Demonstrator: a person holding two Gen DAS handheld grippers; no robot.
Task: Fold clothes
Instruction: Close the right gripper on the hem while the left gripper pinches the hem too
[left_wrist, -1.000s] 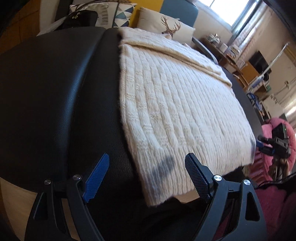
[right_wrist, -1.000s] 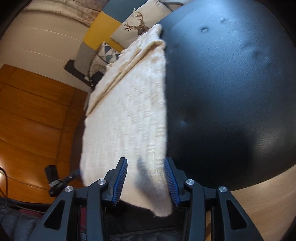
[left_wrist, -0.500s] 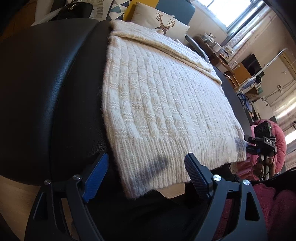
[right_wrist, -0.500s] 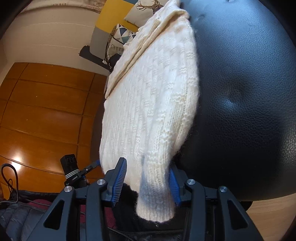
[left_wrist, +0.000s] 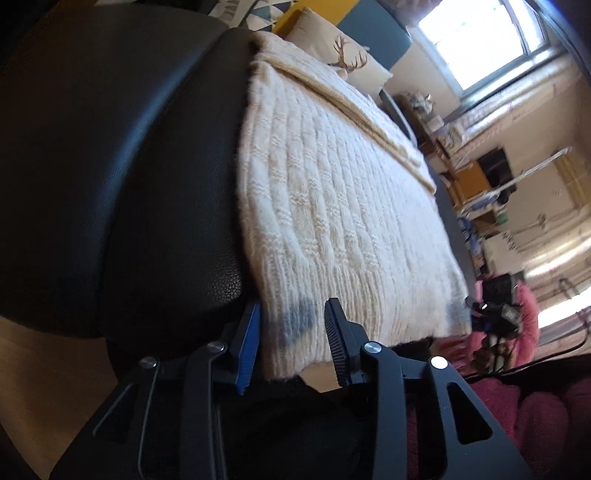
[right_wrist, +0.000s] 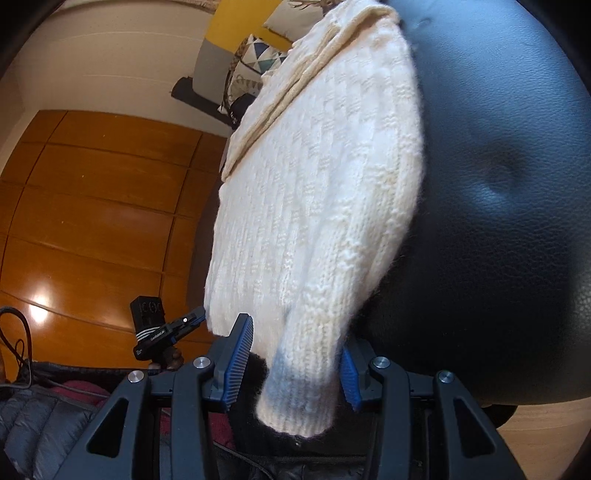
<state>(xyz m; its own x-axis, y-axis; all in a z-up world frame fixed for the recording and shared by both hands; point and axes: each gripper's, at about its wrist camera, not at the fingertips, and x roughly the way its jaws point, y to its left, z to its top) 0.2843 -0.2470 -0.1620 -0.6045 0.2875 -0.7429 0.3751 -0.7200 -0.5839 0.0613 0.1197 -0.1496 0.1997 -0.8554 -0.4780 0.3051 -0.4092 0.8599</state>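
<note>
Black left claw (left_wrist: 293, 341), right claw (right_wrist: 293, 363): blue ribbed pads, silver screws.

The sweater (left_wrist: 340, 221) is cream, knitted in ribs with a small raised block pattern, with grey-blue smudges on its hem; it lies on a black leather-grain cushion (left_wrist: 122, 177). Both grippers (left_wrist: 291, 339) (right_wrist: 295, 365) are black with blue ridged pads. The pillow (left_wrist: 343, 59) is cream with a brown stag print, and the floor (right_wrist: 92, 206) is glossy orange-brown wood.
</note>
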